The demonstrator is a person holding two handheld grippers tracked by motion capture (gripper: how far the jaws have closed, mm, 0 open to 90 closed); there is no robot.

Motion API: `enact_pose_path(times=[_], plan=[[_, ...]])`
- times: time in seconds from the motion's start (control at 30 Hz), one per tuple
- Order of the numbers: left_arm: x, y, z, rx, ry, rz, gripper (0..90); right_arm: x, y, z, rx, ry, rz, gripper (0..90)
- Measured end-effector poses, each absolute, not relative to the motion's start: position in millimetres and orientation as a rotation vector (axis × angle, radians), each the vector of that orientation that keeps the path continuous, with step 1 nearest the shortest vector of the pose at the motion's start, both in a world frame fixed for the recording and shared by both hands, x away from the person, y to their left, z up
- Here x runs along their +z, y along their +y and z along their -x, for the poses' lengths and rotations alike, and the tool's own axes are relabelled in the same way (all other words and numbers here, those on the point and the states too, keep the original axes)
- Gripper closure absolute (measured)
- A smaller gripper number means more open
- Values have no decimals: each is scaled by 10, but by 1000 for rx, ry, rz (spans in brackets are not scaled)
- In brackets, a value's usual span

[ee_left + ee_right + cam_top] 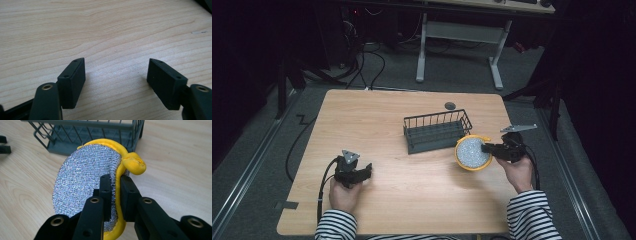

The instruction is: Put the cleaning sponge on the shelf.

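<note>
At lower right of the high view: right gripper (486,148), clamped on the rim of the scouring pad (472,153); jaws pinch its yellow edge
Scouring pad: round, silver mesh with yellow border; held tilted above the counter (412,190), just right of the wire basket (437,131)
Lower left of the high view: left gripper (368,170); jaws spread wide, nothing between them, bare wood beneath
</note>
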State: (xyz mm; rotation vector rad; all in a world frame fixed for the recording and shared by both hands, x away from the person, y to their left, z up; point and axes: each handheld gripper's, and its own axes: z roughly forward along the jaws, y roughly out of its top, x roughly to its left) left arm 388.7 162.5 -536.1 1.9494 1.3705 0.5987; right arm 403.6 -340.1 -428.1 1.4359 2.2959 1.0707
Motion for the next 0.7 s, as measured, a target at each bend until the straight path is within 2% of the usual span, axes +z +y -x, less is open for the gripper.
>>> enact_pose_path(times=[0.3, 0.7], plan=[[-5361, 1624, -3886, 597, 1368, -1950, 317, -3948, -3332, -4187, 1109, 2264, -1373, 815], [-5361, 1625, -3886, 595, 1367, -1949, 316, -3717, -3203, -4461, 1116, 2231, -1335, 815]])
